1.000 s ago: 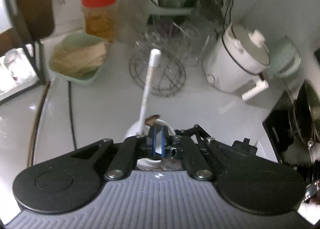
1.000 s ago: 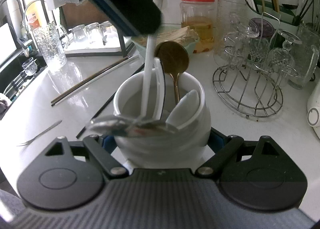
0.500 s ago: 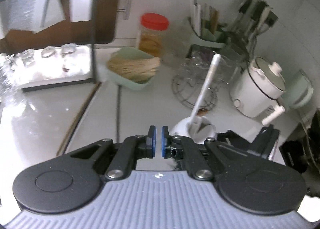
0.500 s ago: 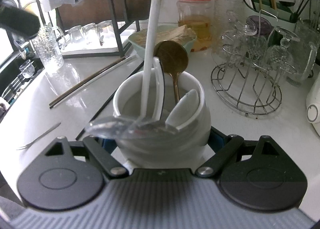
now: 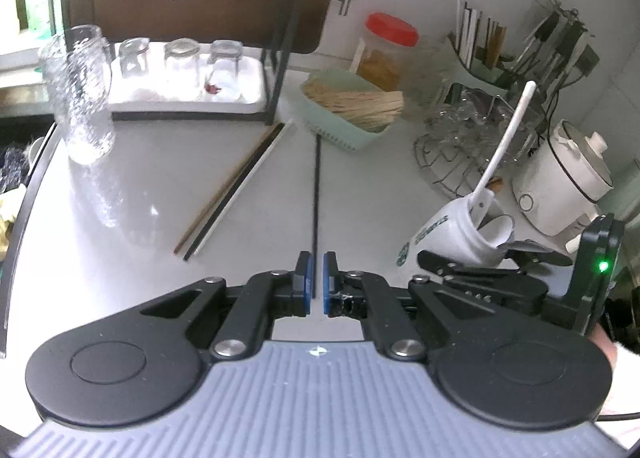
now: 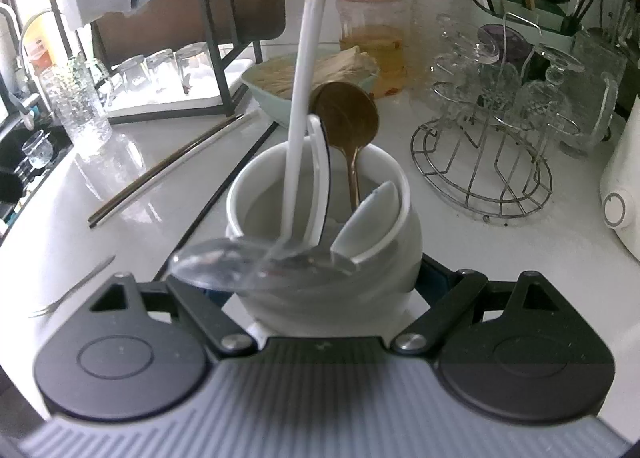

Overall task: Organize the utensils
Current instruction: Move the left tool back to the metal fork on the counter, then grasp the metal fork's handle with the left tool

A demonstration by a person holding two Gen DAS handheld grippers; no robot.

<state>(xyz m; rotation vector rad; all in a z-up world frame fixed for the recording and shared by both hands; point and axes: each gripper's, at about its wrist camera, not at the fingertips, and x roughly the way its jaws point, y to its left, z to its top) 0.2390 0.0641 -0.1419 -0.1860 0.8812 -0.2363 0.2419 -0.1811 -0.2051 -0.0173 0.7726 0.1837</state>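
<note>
My right gripper [image 6: 328, 290] is shut on a white mug [image 6: 320, 225] and holds it tilted over the counter. In the mug stand a long white-handled spoon [image 6: 304, 97], a brass spoon [image 6: 346, 121], white ceramic spoons [image 6: 368, 213] and a clear plastic spoon [image 6: 240, 266]. My left gripper [image 5: 316, 278] is shut and holds nothing. It hovers above the near end of a single black chopstick [image 5: 317, 197] on the counter. A bundle of chopsticks [image 5: 236, 185] lies to its left. The mug [image 5: 452, 234] and right gripper [image 5: 480, 278] sit to its right. A small fork [image 6: 72, 290] lies by the counter edge.
A textured glass jar [image 5: 80, 97] and a rack tray of upturned glasses [image 5: 180, 69] stand at back left. A green basket of sticks [image 5: 352, 109], a red-lidded jar [image 5: 388, 45], a wire glass rack [image 5: 460, 145] and a white rice cooker [image 5: 568, 177] line the back right.
My left gripper let go of the white-handled spoon, which now stands in the mug, and swung left over the loose chopsticks. The right gripper and mug stayed put.
</note>
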